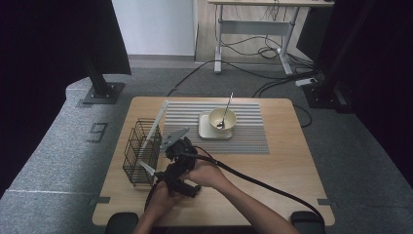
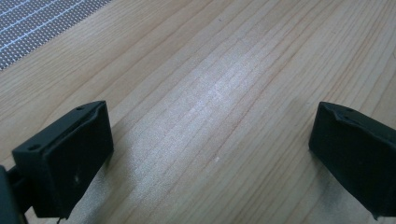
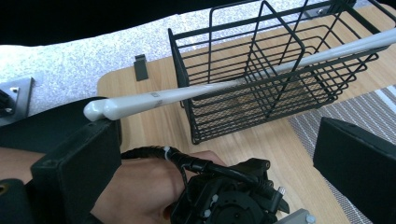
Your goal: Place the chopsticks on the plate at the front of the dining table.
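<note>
A black wire basket [image 1: 141, 152] stands on the left part of the wooden table [image 1: 272, 170]. A long white stick [image 1: 155, 124] leans across it, also seen as the white stick [image 3: 243, 79] over the basket [image 3: 280, 65]. My right gripper [image 1: 168, 153] is beside the basket, and this right gripper [image 3: 215, 135] is open, with the stick's rounded end just above one jaw and not clamped. My left gripper [image 1: 190, 190] is low over the table. That left gripper [image 2: 210, 154] is open over bare wood, with nothing between its jaws.
A cream bowl [image 1: 222, 119] with a spoon [image 1: 226, 111] in it sits on a square plate [image 1: 204, 131], on a striped placemat [image 1: 248, 131] at the back. A black cable [image 1: 272, 190] trails right across the table. A desk [image 1: 253, 19] and floor cables lie beyond.
</note>
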